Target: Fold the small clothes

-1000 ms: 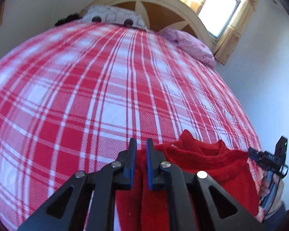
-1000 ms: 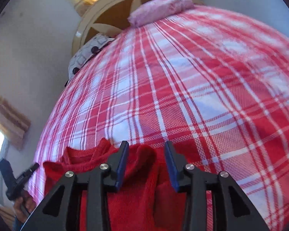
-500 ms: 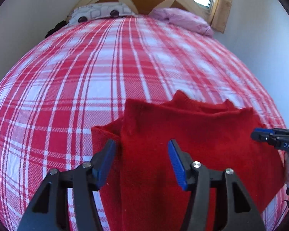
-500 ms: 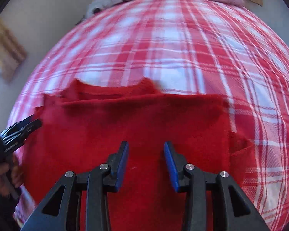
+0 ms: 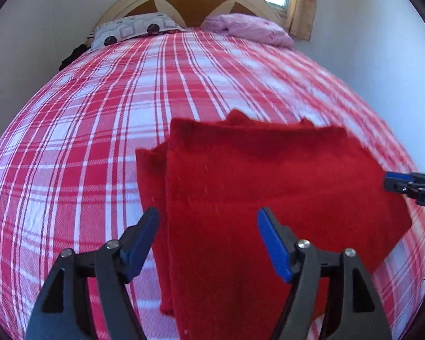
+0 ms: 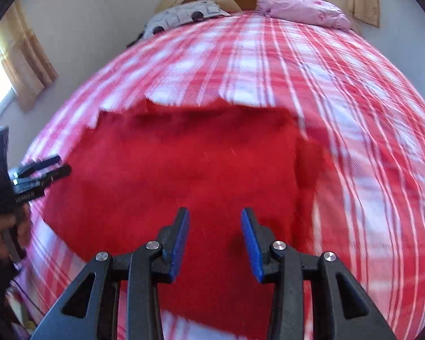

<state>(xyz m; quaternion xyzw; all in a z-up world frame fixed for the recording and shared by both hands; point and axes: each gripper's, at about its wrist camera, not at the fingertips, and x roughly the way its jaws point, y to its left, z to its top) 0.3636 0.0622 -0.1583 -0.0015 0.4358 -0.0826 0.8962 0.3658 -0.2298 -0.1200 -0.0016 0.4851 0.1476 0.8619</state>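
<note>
Since the earlier frame, the left gripper (image 5: 208,238) has let go of the folded red knit sweater (image 5: 269,187); its jaws have just been opening and stand wide and empty above the sweater's left edge on the red-and-white plaid bedspread (image 5: 85,141). From the right wrist, the right gripper (image 6: 215,238) hovers part-open, holding nothing, over the sweater's near middle; its long axis runs left to right.

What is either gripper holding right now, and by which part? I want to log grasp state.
Nothing is held. The left gripper, its jaws just opening, and the right gripper are both open above the folded red garment.
</note>
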